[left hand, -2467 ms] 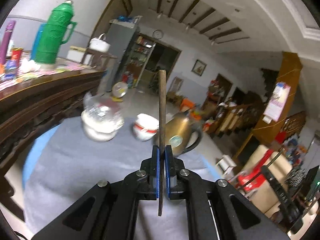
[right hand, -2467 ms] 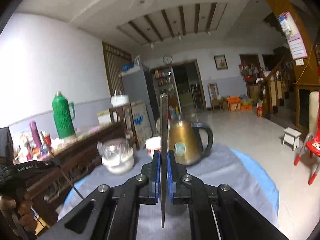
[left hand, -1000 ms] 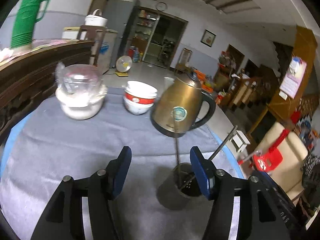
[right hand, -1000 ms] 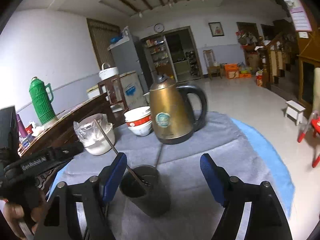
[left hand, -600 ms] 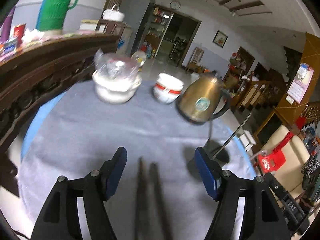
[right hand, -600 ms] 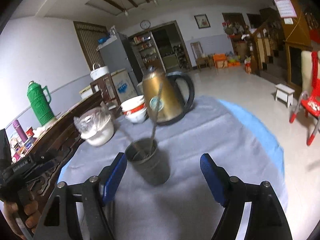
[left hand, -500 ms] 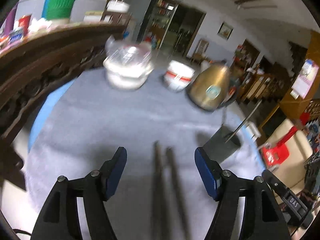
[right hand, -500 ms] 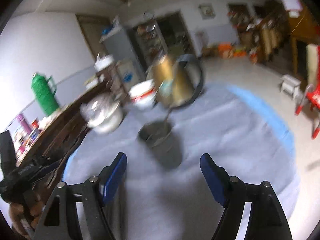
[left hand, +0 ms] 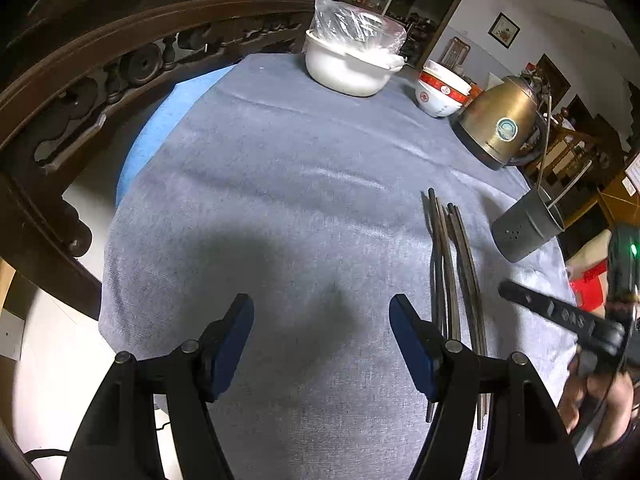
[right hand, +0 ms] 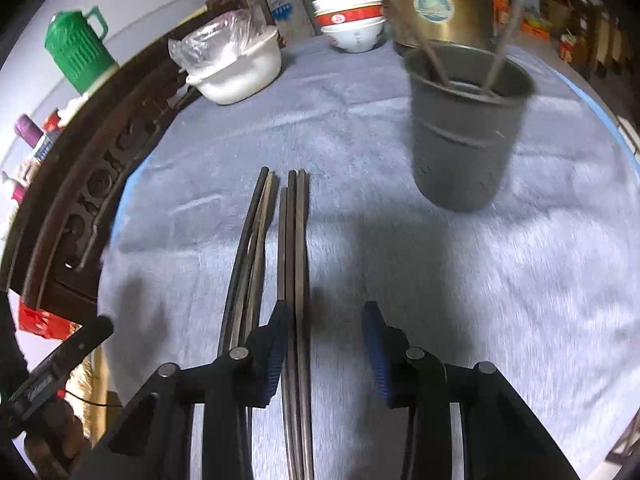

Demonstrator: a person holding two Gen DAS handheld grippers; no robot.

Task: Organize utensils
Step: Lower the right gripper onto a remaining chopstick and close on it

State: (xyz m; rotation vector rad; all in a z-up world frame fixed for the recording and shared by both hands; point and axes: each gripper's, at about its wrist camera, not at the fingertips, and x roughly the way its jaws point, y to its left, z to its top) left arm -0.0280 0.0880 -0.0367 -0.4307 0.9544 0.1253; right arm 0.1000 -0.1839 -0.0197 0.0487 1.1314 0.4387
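Observation:
Several dark chopsticks lie side by side on the grey tablecloth; they also show in the right wrist view. A dark grey utensil cup stands upright with two chopsticks in it; it shows at the right in the left wrist view. My left gripper is open and empty, low over the cloth, left of the chopsticks. My right gripper is open, with the right-hand chopsticks running between its fingers just beside the left finger.
A gold kettle, stacked red-and-white bowls and a white pot covered in plastic stand at the far side. A dark carved wooden sideboard borders the table on the left. A green thermos stands on it.
Both grippers let go of their chopsticks into the cup, opened, then swung down toward the chopsticks lying on the cloth. The right gripper now straddles some of them.

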